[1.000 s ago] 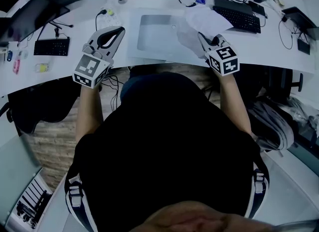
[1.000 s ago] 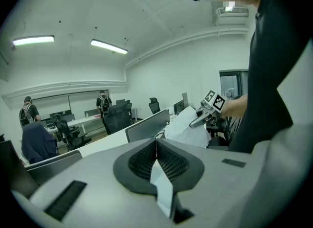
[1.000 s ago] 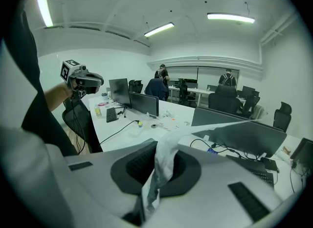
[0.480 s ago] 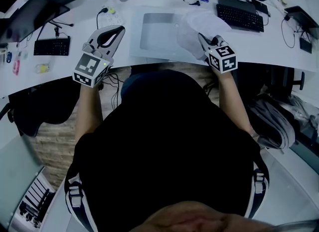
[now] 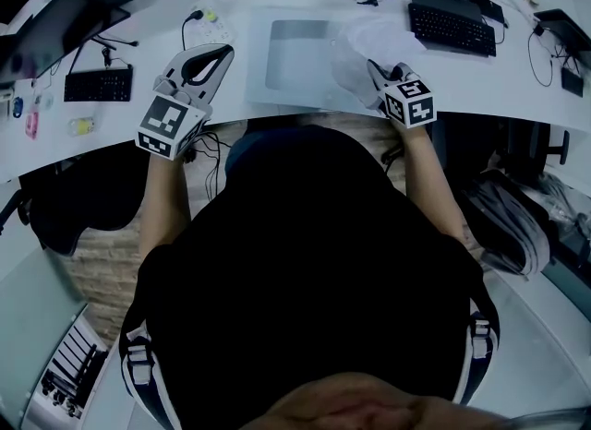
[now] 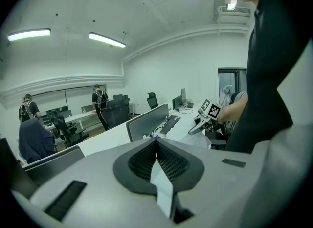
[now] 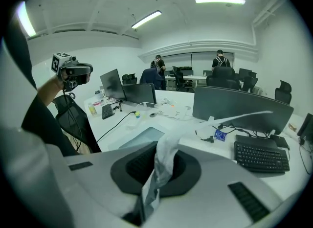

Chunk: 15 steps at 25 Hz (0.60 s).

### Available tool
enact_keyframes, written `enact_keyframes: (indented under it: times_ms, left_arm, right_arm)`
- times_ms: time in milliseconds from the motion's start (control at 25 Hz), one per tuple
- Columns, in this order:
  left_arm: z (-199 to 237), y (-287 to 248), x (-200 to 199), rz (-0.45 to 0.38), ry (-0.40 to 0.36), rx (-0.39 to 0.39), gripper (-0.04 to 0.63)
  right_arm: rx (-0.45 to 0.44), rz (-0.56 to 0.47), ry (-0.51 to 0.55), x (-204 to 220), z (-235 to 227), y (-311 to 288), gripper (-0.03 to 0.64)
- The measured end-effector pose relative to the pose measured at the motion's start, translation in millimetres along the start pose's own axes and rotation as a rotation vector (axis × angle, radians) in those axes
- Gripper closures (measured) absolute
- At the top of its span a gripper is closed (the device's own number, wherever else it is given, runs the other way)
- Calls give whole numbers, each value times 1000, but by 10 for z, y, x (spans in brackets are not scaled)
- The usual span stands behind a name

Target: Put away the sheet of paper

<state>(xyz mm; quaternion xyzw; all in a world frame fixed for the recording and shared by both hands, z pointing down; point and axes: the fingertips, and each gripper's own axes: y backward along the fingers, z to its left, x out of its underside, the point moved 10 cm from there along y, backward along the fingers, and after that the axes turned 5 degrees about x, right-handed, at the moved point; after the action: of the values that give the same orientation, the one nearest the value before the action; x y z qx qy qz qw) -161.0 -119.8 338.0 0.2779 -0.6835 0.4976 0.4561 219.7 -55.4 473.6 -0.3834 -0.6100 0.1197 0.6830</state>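
Lower than a second ago, the right gripper (image 5: pixel 377 74) keeps its jaws pinched on the sheet of paper (image 5: pixel 365 42), which rises crumpled just ahead of it, over the right edge of the grey desk mat (image 5: pixel 294 54). Well to its left, the left gripper (image 5: pixel 220 53) hovers with its jaws together.

I lose the near end of the sheet of paper (image 7: pixel 157 183) down between the shut right tongs (image 7: pixel 160 146).

No legible text, labels or numbers anywhere
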Motion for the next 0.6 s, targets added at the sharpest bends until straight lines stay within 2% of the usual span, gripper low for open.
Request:
enact_keyframes:
  times_ms: [600]
  left_arm:
    - [167,16,88,39,-2,10,572]
  right_arm:
    - [-84,47,-50,88,155,-371,600]
